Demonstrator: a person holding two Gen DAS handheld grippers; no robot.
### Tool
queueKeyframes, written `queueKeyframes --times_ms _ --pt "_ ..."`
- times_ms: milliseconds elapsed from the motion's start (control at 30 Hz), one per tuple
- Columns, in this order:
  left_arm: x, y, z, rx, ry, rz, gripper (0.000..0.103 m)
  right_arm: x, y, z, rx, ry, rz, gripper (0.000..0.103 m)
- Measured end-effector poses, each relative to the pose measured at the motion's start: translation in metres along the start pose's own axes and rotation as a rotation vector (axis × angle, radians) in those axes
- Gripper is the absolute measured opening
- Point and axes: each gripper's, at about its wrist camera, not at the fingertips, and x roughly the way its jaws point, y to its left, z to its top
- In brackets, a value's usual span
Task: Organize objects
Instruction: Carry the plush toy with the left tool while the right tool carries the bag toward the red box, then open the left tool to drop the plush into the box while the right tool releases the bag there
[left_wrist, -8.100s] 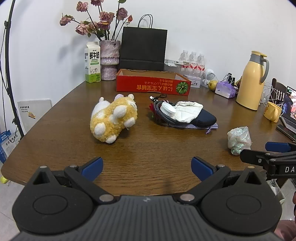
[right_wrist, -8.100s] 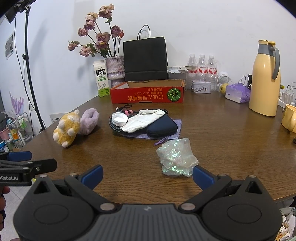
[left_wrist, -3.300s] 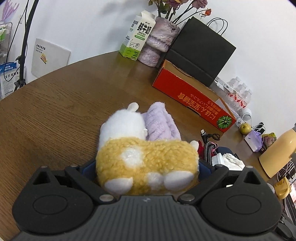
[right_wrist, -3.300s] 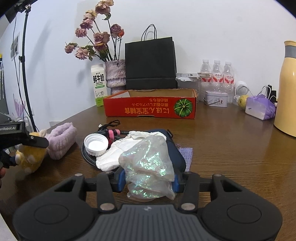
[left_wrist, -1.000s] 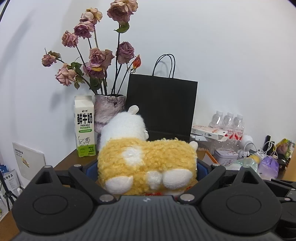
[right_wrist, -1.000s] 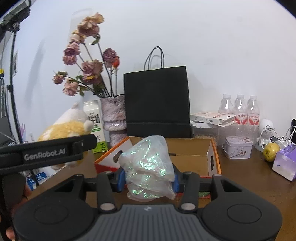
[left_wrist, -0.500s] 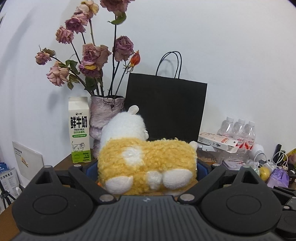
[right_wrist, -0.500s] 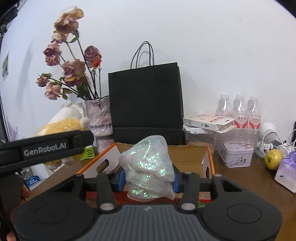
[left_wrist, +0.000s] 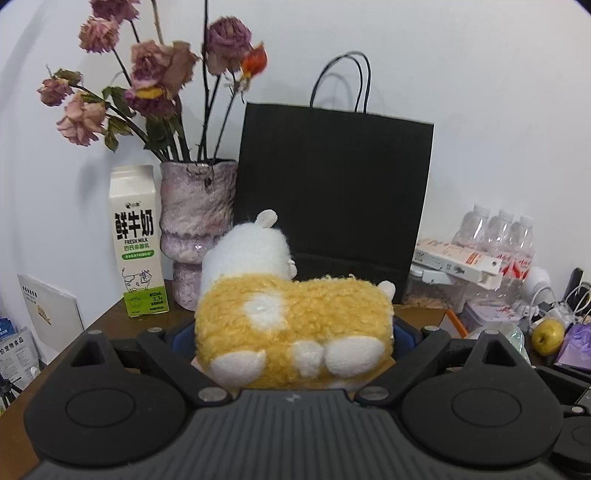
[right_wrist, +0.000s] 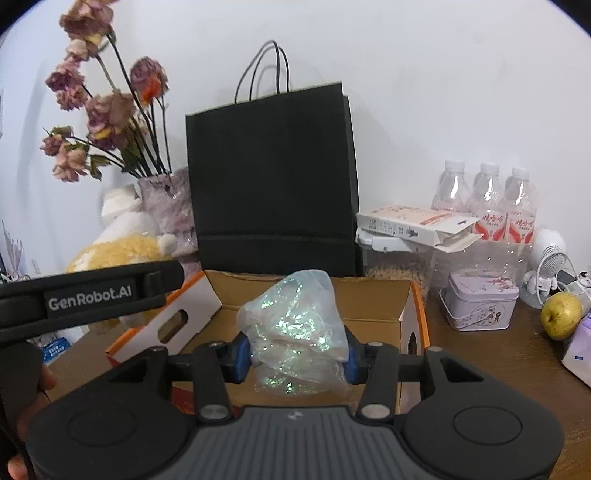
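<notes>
My left gripper (left_wrist: 291, 336) is shut on a yellow and white plush toy (left_wrist: 295, 332) and holds it in the air in front of the black paper bag (left_wrist: 332, 192). My right gripper (right_wrist: 295, 354) is shut on a crumpled iridescent plastic bag (right_wrist: 295, 332) and holds it over the near edge of the open red cardboard box (right_wrist: 369, 299). The plush toy (right_wrist: 122, 243) and the left gripper's body show at the left of the right wrist view, beside the box's left flap.
A vase of dried roses (left_wrist: 195, 236) and a milk carton (left_wrist: 138, 243) stand left of the black bag (right_wrist: 273, 184). Water bottles (right_wrist: 484, 206), a paper box on a clear container (right_wrist: 406, 229), a tin (right_wrist: 480, 302) and a pear (right_wrist: 561, 314) stand at the right.
Both grippers have moved closer to the red box and the black bag, still holding their objects. The box's inside now shows below the right gripper.
</notes>
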Motion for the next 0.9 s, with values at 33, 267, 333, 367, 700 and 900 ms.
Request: queueKeyframes --times_ms 33,267,333,367,700,900 --pt "0.004 -0.001 0.0 0.006 0.007 0.0 0.096 0.004 -0.001 0.0 0.001 0.007 -0.003 0.045" --pt "0.031 -0.009 -0.003 0.036 0.059 0.002 0.097 0.027 -0.011 -0.001 0.009 0.044 -0.019 0.045" --pt "0.039 -0.01 -0.005 0.036 0.075 0.006 0.097 0.033 -0.013 -0.002 0.011 0.055 -0.022 0.046" --pt "0.043 -0.01 -0.006 0.038 0.086 0.011 0.097 0.037 -0.014 -0.003 0.01 0.061 -0.025 0.046" --pt "0.068 -0.009 -0.015 0.033 0.12 0.017 0.097 0.061 -0.018 -0.014 -0.004 0.099 -0.061 0.046" --pt "0.068 -0.007 -0.016 0.023 0.102 0.016 0.103 0.064 -0.022 -0.017 0.013 0.096 -0.086 0.061"
